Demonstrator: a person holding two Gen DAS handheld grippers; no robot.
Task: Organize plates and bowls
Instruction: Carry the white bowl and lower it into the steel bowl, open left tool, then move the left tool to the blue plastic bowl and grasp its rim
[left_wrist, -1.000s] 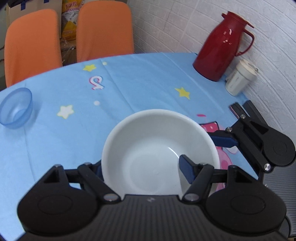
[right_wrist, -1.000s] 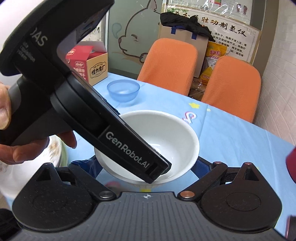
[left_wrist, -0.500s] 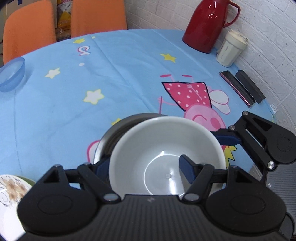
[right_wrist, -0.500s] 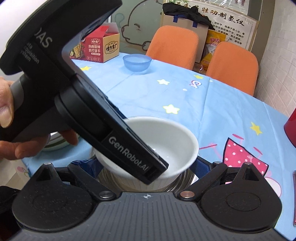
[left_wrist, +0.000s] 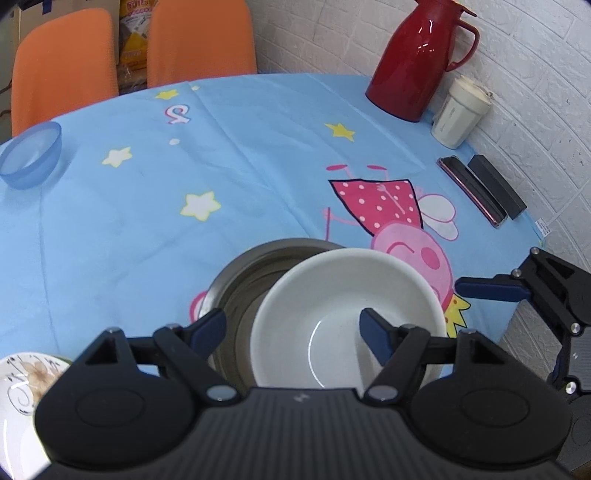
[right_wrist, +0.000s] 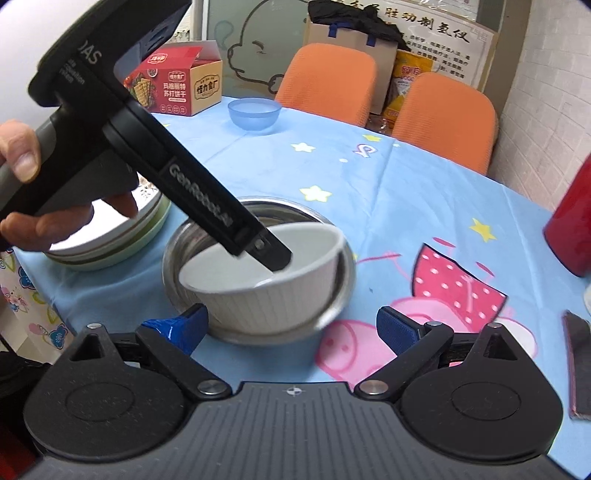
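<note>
A white bowl (left_wrist: 332, 295) rests tilted inside a steel bowl (left_wrist: 251, 273) on the blue tablecloth. My left gripper (left_wrist: 291, 328) reaches over its near rim, jaws opening. One finger sits inside the bowl; the other finger (left_wrist: 210, 325) stands clear of the outer wall, over the steel bowl. In the right wrist view the white bowl (right_wrist: 266, 295) leans inside the steel bowl (right_wrist: 343, 258), and the left gripper's finger (right_wrist: 273, 254) dips into it. My right gripper (right_wrist: 291, 325) is open just in front of both bowls, not pressing on them.
A blue bowl (right_wrist: 255, 112) stands far across the table. Stacked plates (right_wrist: 110, 243) lie left of the steel bowl. A red jug (left_wrist: 417, 62), a white cup (left_wrist: 461, 110) and two dark flat cases (left_wrist: 480, 192) line the wall side. Orange chairs (right_wrist: 443, 118) stand behind.
The white bowl travelled across the table between both grippers and came down into the steel bowl. The left gripper's outer finger has come off its wall, and the right gripper has drawn back.
</note>
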